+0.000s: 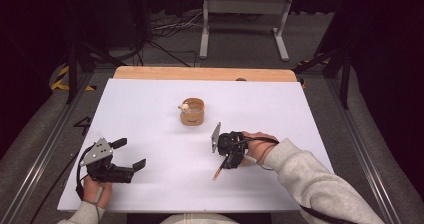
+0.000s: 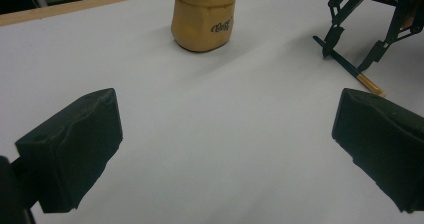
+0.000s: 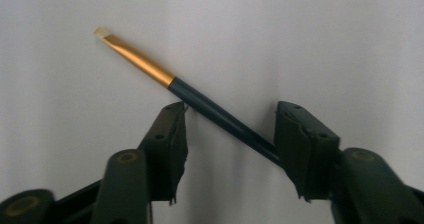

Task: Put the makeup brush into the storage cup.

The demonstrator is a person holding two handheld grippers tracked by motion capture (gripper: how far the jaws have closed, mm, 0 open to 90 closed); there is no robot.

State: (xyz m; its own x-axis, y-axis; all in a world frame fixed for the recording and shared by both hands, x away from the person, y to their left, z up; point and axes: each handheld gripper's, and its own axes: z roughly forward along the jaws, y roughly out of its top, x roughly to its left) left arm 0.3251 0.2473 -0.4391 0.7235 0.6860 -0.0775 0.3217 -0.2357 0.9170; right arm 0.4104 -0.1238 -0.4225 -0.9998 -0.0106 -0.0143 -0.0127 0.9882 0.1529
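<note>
A paintbrush (image 3: 220, 116) with a dark blue handle, gold ferrule and pale tip lies flat on the white table (image 1: 150, 109). My right gripper (image 3: 230, 121) points down over it, jaws apart on either side of the handle, which crosses the gap on a slant; the pads are not clamped on it. In the high view that right gripper (image 1: 227, 164) is right of centre, with the brush (image 1: 218, 173) poking out toward the front. My left gripper (image 1: 132, 153) rests at the front left, open and empty. A tan pouch (image 1: 192, 113) stands upright mid-table.
A small white object (image 1: 185, 105) sticks out of the pouch's top. A wooden strip (image 1: 200, 74) runs along the table's far edge. In the left gripper view the pouch (image 2: 204, 19) stands ahead and the right gripper (image 2: 350, 51) straddles the brush (image 2: 350, 69) at upper right.
</note>
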